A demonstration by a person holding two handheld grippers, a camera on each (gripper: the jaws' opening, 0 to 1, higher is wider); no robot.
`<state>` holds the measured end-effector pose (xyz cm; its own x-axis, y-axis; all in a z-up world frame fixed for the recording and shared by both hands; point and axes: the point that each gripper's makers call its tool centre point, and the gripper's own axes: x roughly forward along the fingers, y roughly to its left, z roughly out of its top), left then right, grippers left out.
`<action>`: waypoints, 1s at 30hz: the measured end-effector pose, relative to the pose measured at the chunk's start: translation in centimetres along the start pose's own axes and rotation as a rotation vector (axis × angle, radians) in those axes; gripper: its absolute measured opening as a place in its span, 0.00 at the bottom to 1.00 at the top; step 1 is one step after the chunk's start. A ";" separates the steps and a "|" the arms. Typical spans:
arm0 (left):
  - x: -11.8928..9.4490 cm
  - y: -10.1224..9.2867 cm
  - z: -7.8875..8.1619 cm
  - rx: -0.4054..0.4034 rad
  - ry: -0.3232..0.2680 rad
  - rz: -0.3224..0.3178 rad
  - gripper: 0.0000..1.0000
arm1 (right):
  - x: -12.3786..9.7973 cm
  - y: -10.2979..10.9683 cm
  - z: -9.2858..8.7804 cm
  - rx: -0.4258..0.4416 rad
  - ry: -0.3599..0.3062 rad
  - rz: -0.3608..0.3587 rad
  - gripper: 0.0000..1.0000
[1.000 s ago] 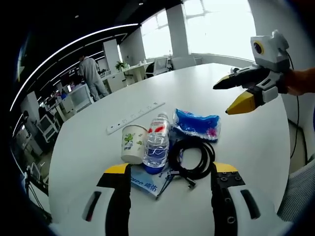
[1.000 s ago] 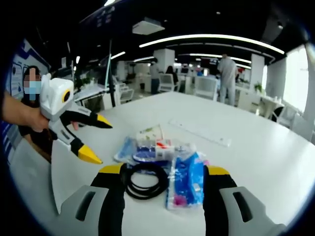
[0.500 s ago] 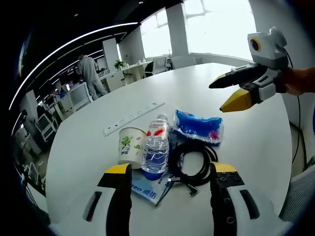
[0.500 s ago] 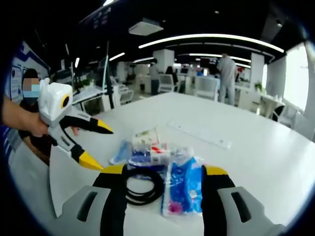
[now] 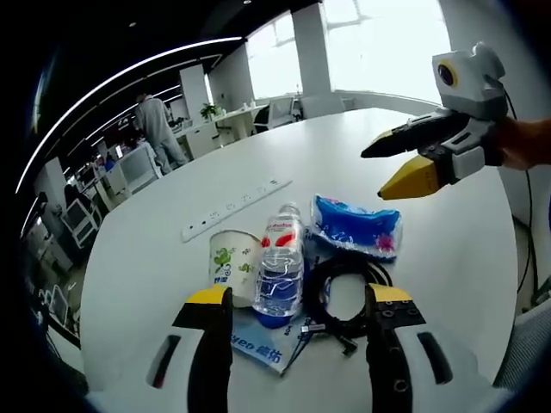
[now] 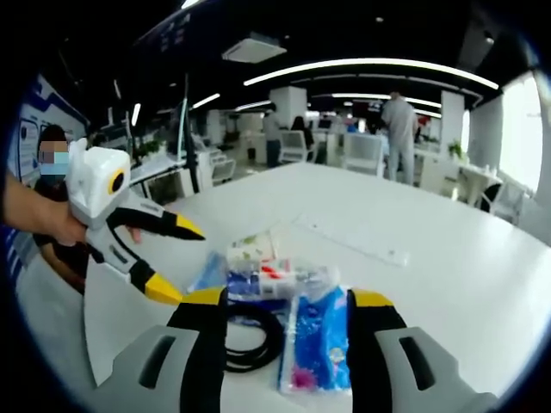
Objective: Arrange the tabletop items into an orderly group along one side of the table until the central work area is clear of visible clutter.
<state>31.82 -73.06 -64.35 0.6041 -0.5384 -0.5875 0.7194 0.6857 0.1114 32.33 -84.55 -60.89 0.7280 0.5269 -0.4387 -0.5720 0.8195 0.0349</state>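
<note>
- Looking along the left claw (image 5: 297, 301) in the left gripper view, its jaws stand wide apart with nothing between the pads, above a cluster of things on the white round table (image 5: 172, 258).
- A paper cup (image 5: 232, 265) stands upright, touching the clear water bottle (image 5: 281, 267) just beside it; the bottle's base sits on a blue printed packet (image 5: 258, 348).
- A coiled black cable (image 5: 344, 292) lies beside the bottle, and a blue tissue pack (image 5: 357, 231) lies just beyond the coil.
- A white power strip (image 5: 234, 209) lies farther back, apart from the cluster.
- The right claw (image 5: 389, 163) hangs over the table beyond the tissue pack, jaws parted and holding nothing.
- In the right gripper view, the right claw (image 6: 284, 301) is open over the same cluster: the tissue pack (image 6: 318, 340) and the black cable (image 6: 250, 340) lie between its jaws, the water bottle (image 6: 275, 280) and paper cup (image 6: 251, 249) beyond.
- The left claw (image 6: 176, 258) is held in a hand (image 6: 60, 228), jaws spread, empty.
- The power strip (image 6: 353, 241) lies well back on the table (image 6: 448, 258).
</note>
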 end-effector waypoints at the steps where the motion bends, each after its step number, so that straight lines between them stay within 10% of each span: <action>1: 0.1 0.0 0.1 0.000 0.000 -0.001 0.60 | 0.1 -0.1 0.0 0.001 0.000 0.000 0.52; 30: 3.7 0.6 1.0 0.017 0.028 -0.024 0.52 | 3.3 -2.1 -0.5 0.051 0.036 0.028 0.47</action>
<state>34.76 -75.10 -65.67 0.5771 -0.5402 -0.6125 0.7394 0.6641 0.1109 35.75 -84.61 -62.86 0.6972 0.5423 -0.4688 -0.5716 0.8153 0.0929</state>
